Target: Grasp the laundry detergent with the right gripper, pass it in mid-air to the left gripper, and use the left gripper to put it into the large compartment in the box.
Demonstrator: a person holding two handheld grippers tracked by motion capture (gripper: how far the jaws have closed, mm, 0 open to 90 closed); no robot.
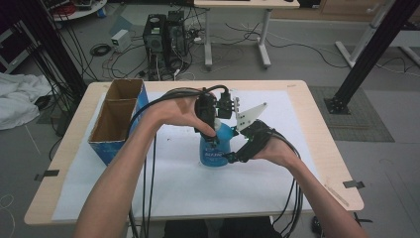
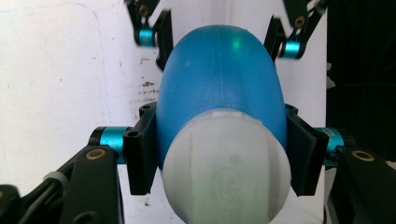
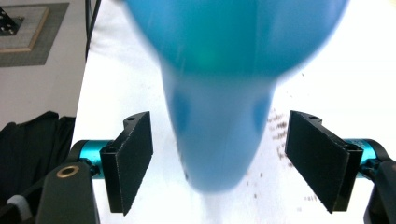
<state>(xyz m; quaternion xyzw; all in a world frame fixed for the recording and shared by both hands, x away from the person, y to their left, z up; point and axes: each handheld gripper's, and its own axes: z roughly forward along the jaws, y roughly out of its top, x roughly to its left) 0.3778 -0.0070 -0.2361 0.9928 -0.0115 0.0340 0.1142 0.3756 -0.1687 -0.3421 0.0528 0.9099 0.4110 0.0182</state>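
Clamping the blue bottle near its white cap, the left gripper is pressing both pads against the bottle's sides from above. The bottle is standing on the white sheet in the middle of the table, just right of the cardboard box. The right gripper is sitting low beside the bottle, its jaws spread, pads standing clear of the blue body on both sides.
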